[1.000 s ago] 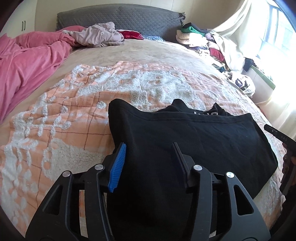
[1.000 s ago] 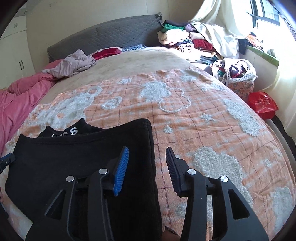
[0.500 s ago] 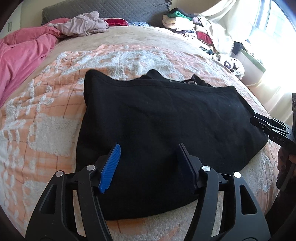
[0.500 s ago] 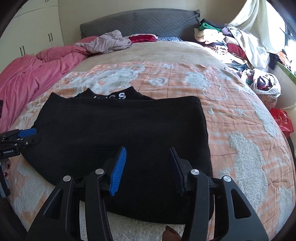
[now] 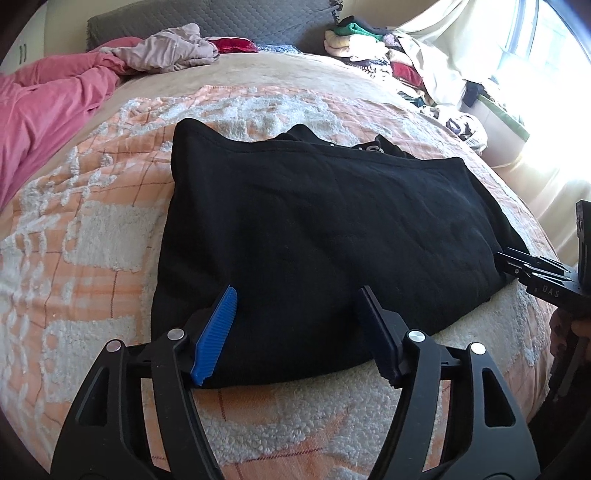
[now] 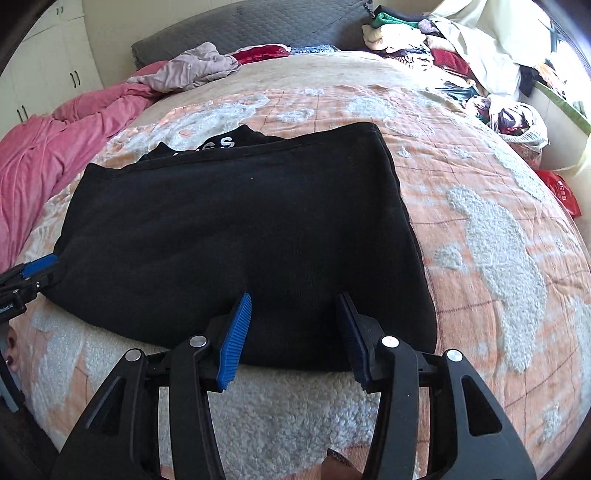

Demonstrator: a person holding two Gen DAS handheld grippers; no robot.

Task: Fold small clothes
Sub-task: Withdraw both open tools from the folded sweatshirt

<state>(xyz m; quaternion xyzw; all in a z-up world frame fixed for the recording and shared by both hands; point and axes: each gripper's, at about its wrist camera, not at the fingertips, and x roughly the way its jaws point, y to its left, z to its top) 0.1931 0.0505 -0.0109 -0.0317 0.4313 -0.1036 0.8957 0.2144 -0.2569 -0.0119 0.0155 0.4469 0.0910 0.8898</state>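
Observation:
A black garment lies folded into a wide rectangle on the orange and white blanket. White letters show on a layer that peeks out at its far edge. My left gripper hovers over the garment's near left edge, its jaws opening, with cloth below them but not pinched. My right gripper stands open over the near right edge of the garment, gripping nothing. Each gripper shows at the side of the other's view: the right gripper, the left gripper.
The blanket covers a bed with a grey headboard. A pink duvet and a crumpled pale garment lie at the far left. Stacked clothes fill the far right corner. A bag of clothes and a red bag sit beside the bed.
Both grippers have drawn back toward the bed's near edge, so the whole garment now lies ahead of them. The left jaws stand wider than before.

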